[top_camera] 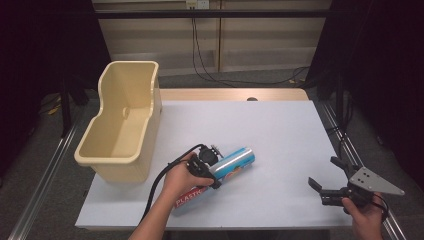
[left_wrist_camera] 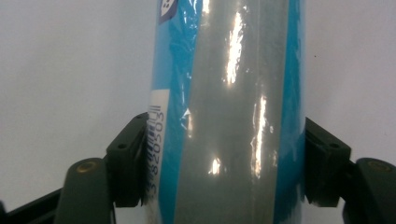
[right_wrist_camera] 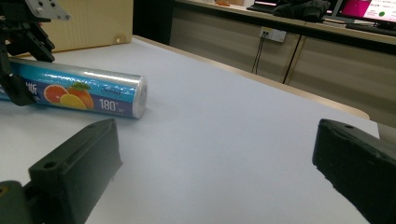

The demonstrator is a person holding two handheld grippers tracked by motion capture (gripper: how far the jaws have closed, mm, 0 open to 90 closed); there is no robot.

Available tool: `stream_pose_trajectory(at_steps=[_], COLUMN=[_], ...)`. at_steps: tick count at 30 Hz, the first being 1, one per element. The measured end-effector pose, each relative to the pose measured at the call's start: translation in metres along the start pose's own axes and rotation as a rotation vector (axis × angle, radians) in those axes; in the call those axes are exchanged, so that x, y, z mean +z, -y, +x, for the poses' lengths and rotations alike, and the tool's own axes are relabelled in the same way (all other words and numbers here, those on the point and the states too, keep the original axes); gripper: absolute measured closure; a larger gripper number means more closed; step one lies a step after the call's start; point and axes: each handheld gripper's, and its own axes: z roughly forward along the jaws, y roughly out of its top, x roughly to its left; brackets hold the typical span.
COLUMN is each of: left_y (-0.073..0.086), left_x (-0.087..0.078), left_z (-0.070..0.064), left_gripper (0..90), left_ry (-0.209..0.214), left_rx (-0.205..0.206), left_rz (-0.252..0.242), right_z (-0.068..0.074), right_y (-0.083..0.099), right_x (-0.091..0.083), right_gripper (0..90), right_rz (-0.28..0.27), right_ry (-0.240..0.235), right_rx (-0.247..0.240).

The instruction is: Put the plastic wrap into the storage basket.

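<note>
We find the left gripper (top_camera: 212,170) clamped on the plastic-wrap roll (top_camera: 235,162) near the table's (top_camera: 280,130) front edge, right gripper (top_camera: 326,183) apart and idle; next, we judge, lift toward the beige bin (top_camera: 125,125).

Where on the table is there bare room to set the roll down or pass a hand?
Bare sheet runs from the plastic-wrap roll to the table's far and right edges, and between roll and right gripper. Crowded: the left side, taken by the beige bin, and around the left gripper clamping the roll.
</note>
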Motion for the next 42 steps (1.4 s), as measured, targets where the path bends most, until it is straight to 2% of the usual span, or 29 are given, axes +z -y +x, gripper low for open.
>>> stream_pose_trajectory(at_steps=[4,6,7,10,13,14,16,17,18,27,30,31,42], left_y=[-0.003,-0.004,-0.002,-0.001,0.0,0.0,0.0,0.0,-0.001,-0.004,-0.004,-0.004,0.0], left_x=[-0.001,-0.002,-0.004,-0.008,-0.017,-0.021,-0.027,-0.031,-0.033,-0.062,-0.077,-0.077,-0.121], left_z=[-0.004,-0.004,-0.003,-0.001,0.002,0.003,0.003,0.003,0.003,0.007,0.01,0.01,0.022], left_gripper=[31.6,32.0,32.1,32.1,32.1,32.1,32.1,32.1,32.1,32.1,32.1,32.1,32.1], left_ry=[-0.028,-0.013,0.007,0.006,0.007,0.003,-0.002,-0.007,-0.014,-0.029,-0.053,-0.053,-0.085], left_rx=[0.02,-0.012,-0.06,-0.082,-0.131,-0.131,-0.159,-0.155,-0.171,-0.22,-0.236,-0.236,-0.314], left_rz=[0.027,0.039,0.023,0.017,0.016,0.016,0.014,0.024,0.019,0.018,0.011,0.011,-0.041], right_z=[0.0,0.0,0.0,0.0,0.0,0.0,0.0,0.0,0.0,0.002,0.003,0.003,0.004], right_y=[0.0,0.0,0.0,0.0,0.0,0.0,-0.001,-0.001,-0.001,-0.001,-0.001,-0.001,-0.001], right_x=[0.001,0.0,0.0,0.0,0.0,-0.001,-0.001,-0.001,-0.001,0.001,0.0,0.0,0.001], right_gripper=[0.2,0.3,0.3,0.3,0.3,0.4,0.4,0.4,0.4,0.2,0.2,0.2,0.2], right_rz=[0.003,0.003,0.003,0.002,0.001,-0.002,-0.004,-0.004,-0.006,-0.009,-0.018,-0.019,-0.018], right_ry=[-0.004,-0.004,-0.002,0.001,-0.001,-0.002,-0.002,-0.002,-0.002,-0.003,-0.003,-0.003,-0.011], right_rx=[-0.003,-0.003,-0.004,-0.002,-0.001,-0.001,-0.004,-0.004,-0.002,-0.004,0.005,0.005,0.01])
